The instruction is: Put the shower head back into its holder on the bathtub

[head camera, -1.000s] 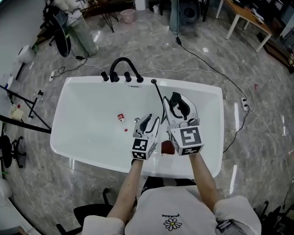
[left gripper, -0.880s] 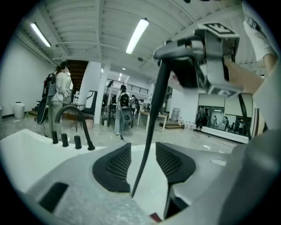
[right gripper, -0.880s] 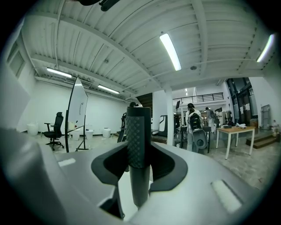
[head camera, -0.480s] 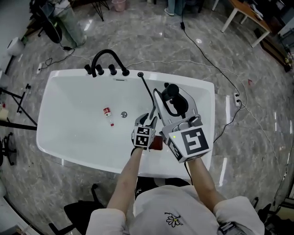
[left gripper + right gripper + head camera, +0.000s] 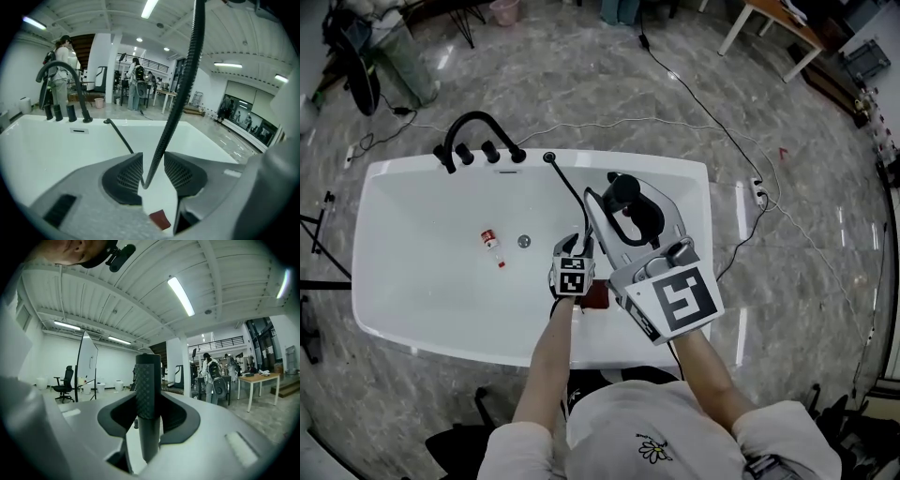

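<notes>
Faucet [image 5: 490, 150] on bathtub [image 5: 394, 170] far rim, small bottle [image 5: 490, 240] inside beside drain [image 5: 524, 241], hose [image 5: 566, 191] right of faucet

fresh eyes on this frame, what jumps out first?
The big white bathtub fills the head view, with a black faucet on its far rim. Over its right half, the right claw is clamped on the handle of the black shower head. Just left of it, the left claw has just been closing around the hose, which runs between its jaws, pads not yet pressing.
</notes>
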Demonstrator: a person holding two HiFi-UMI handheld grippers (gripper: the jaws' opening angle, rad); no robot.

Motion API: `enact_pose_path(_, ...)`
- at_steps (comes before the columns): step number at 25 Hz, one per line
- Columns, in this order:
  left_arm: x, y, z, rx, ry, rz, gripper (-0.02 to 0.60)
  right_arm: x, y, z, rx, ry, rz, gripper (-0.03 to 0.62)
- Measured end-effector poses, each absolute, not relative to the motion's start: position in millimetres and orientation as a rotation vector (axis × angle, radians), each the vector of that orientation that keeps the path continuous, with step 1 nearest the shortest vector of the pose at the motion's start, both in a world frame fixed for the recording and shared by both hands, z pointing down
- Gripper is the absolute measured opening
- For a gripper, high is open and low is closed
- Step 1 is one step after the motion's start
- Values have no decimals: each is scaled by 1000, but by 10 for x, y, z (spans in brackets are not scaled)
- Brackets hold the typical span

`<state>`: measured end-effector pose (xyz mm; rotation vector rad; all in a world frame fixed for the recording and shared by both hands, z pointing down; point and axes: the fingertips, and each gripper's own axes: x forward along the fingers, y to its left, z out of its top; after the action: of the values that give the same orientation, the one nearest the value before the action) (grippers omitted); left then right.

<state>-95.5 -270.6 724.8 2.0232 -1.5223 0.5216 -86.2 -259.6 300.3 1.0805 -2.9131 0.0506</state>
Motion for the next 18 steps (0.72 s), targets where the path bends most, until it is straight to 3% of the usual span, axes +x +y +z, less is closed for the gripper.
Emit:
enact_pose_path(11, -977, -2745, 7564, 1940, -1472, 622, 81, -734, -2598, 2869, 1072, -2964, 99, 130)
enact_pose_path(18, -1319, -2929, 7249, 1898, -1625, 570, 63, -719, -2579, 2747, 1098, -2969, 22, 130)
